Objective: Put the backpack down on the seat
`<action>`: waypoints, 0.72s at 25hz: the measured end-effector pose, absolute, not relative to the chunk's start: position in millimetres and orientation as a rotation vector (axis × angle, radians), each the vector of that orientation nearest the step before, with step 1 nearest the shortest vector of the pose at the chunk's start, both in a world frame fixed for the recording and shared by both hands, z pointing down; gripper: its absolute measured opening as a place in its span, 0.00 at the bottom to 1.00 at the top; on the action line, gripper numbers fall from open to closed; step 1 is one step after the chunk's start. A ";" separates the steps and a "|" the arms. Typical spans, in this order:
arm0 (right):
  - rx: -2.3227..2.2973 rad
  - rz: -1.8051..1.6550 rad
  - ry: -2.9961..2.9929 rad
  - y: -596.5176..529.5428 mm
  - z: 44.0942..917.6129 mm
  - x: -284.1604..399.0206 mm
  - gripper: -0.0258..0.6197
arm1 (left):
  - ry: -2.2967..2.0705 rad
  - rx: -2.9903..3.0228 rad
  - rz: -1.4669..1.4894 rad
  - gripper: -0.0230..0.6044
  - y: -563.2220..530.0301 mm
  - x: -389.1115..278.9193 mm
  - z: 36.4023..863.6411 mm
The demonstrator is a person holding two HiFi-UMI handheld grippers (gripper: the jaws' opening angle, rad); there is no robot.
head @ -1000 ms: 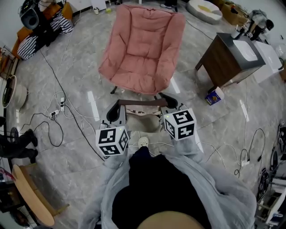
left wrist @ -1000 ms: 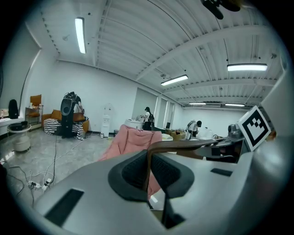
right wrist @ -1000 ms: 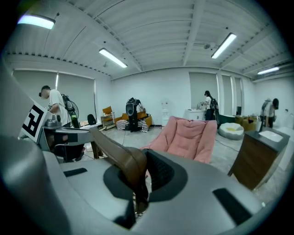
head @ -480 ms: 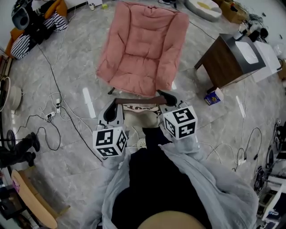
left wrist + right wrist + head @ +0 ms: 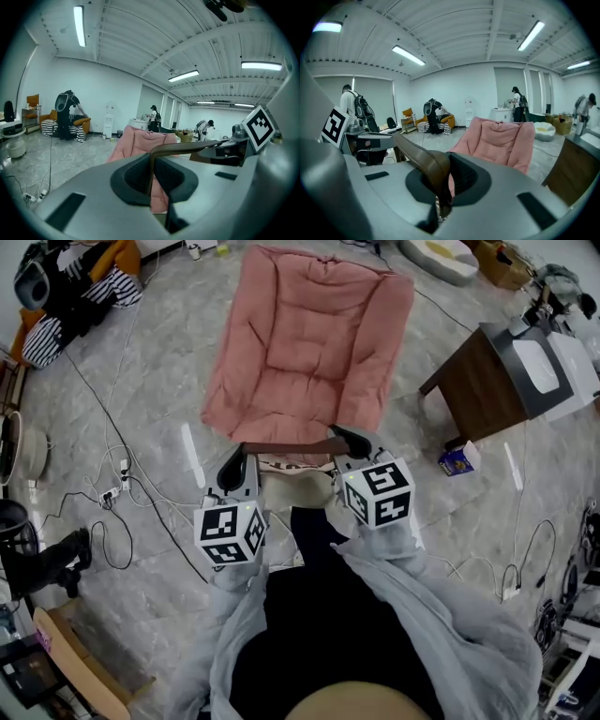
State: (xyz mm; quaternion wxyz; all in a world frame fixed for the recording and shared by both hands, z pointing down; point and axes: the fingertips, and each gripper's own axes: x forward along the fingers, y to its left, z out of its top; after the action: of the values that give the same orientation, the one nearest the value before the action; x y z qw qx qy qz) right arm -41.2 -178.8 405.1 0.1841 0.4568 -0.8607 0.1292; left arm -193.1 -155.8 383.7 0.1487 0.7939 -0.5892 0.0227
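**Left gripper** (image 5: 233, 471): jaws clenched on the left end of the brown strap (image 5: 291, 447). In the left gripper view the pads nip the strap (image 5: 187, 148) edge-on, with almost no gap between them.

**Right gripper** (image 5: 354, 441): jaws fully closed on the strap's other end. In the right gripper view the strap (image 5: 423, 158) folds over and runs down between the pads.

**Strap:** stretched roughly level between the two grippers, which are side by side and apart.

**Backpack** (image 5: 296, 491): a cream bag hanging below the strap, clear of the floor (image 5: 150, 549). It is just in front of the front edge of the pink chair (image 5: 309, 343), not on the seat.
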 end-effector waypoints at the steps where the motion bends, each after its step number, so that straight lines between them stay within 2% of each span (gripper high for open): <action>1: 1.290 0.372 -2.428 -192.3 405.1 -40.6 0.05 | -1.691 2.282 0.072 0.10 -169.1 -192.3 384.2; 18: 1.332 0.405 -2.401 -375.3 405.7 -26.2 0.05 | -1.641 2.308 0.122 0.10 -355.5 -178.1 382.4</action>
State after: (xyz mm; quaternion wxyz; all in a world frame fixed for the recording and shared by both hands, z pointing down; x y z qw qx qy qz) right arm -26.2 -375.3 405.7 0.1822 0.4718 -0.8507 0.1434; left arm -178.1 -355.5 382.4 0.1529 0.8047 -0.5721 0.0426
